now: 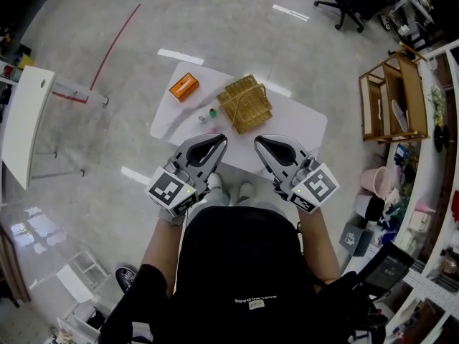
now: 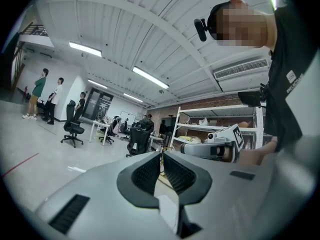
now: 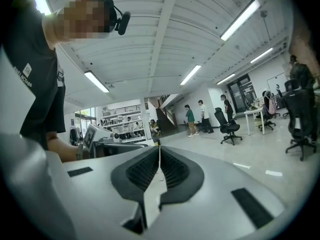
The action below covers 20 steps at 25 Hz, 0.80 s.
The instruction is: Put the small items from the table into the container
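A woven wicker basket (image 1: 244,103) stands on the small white table (image 1: 301,124). Just left of it lie a few small items, one green (image 1: 213,112) and one pale (image 1: 203,118), and an orange box (image 1: 183,87) sits further left. My left gripper (image 1: 219,140) (image 2: 161,156) and right gripper (image 1: 259,142) (image 3: 159,151) are held level side by side over the table's near edge, short of the items. On both, the jaws are shut with nothing between them. Both gripper views look out across the room, so the table top is hidden there.
A white desk (image 1: 25,120) stands to the left, and a wooden shelf unit (image 1: 394,95) and a pink bin (image 1: 371,181) to the right. An office chair (image 1: 344,2) is at the far back. People stand far off (image 2: 37,91).
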{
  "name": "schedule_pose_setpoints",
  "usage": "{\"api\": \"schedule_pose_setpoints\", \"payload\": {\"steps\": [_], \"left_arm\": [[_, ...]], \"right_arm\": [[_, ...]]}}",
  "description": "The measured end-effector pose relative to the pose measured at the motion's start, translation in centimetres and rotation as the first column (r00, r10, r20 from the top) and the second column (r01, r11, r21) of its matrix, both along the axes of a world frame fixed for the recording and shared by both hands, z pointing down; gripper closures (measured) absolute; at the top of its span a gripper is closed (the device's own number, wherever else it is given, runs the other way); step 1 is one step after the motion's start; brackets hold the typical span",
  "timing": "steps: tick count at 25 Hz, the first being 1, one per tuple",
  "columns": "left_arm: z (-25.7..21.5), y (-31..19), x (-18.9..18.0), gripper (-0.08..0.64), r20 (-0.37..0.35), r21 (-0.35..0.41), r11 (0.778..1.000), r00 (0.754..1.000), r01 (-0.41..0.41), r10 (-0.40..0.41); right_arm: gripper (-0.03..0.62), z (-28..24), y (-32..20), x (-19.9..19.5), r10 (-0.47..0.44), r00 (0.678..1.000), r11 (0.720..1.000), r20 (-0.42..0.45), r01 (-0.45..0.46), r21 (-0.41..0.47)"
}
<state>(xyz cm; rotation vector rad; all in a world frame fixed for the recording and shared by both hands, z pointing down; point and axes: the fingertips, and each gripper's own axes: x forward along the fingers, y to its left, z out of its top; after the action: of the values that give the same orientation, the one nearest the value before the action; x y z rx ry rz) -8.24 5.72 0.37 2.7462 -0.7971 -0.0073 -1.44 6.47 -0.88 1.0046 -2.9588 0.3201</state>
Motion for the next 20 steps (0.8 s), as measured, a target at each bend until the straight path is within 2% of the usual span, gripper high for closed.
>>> {"api": "schedule_pose_setpoints", "payload": {"steps": [6,9,20], "left_arm": [[2.6,-1.9,-1.1,0.554,0.009,-0.028,0.999,1.0,0.02,-0.019],[4.4,-2.9,-1.5,0.523,0.031,-0.043,0.999,0.999,0.016,-0.014],[12.5,-6.1,-3.3,0.482,0.083,-0.164,0.986,0.996,0.026,-0.012]], "right_arm": [[0.581,0.8,-0.5,-0.3,0.03,0.999,0.999,-0.013,-0.031,-0.035],[0.581,1.3,-0.8,-0.4,0.044,0.999,0.998,-0.017,-0.045,-0.052],[0.581,4.3,-2.0,-1.6,0.099,0.995,0.983,-0.017,-0.1,-0.153]]}}
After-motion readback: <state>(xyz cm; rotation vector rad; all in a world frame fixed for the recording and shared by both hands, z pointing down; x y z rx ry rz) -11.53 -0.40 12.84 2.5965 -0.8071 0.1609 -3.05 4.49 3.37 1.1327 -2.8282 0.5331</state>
